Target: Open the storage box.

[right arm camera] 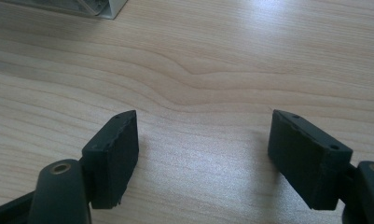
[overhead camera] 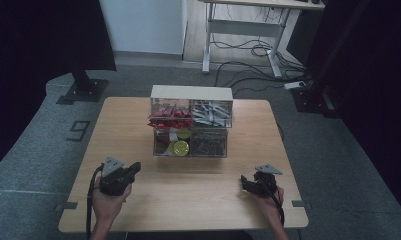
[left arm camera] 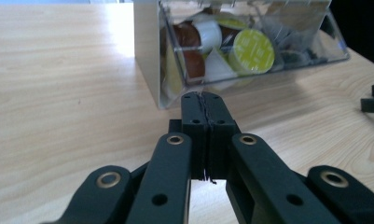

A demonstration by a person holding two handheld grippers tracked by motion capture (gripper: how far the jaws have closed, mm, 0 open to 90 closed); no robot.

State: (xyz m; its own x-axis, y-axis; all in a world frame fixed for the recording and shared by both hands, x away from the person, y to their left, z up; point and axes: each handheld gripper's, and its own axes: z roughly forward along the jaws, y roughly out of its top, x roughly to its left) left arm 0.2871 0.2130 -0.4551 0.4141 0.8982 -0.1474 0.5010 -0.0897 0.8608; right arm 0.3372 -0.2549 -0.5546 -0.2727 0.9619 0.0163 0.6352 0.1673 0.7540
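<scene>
While the left claw [left arm camera: 204, 100] sits pressed fully closed on nothing, aimed at the pod bin [left arm camera: 231, 51] of the clear organizer [overhead camera: 191, 121] mid-tabletop [overhead camera: 198, 195], its hand hovers low. Right claw [right arm camera: 203, 154] gapes wide, empty, near the tabletop's front right.

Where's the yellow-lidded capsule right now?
In the high view the yellow-lidded capsule sits in the lower left compartment of the clear organizer at the table's middle, under the red packets; in the left gripper view it lies just beyond the shut left gripper.
</scene>
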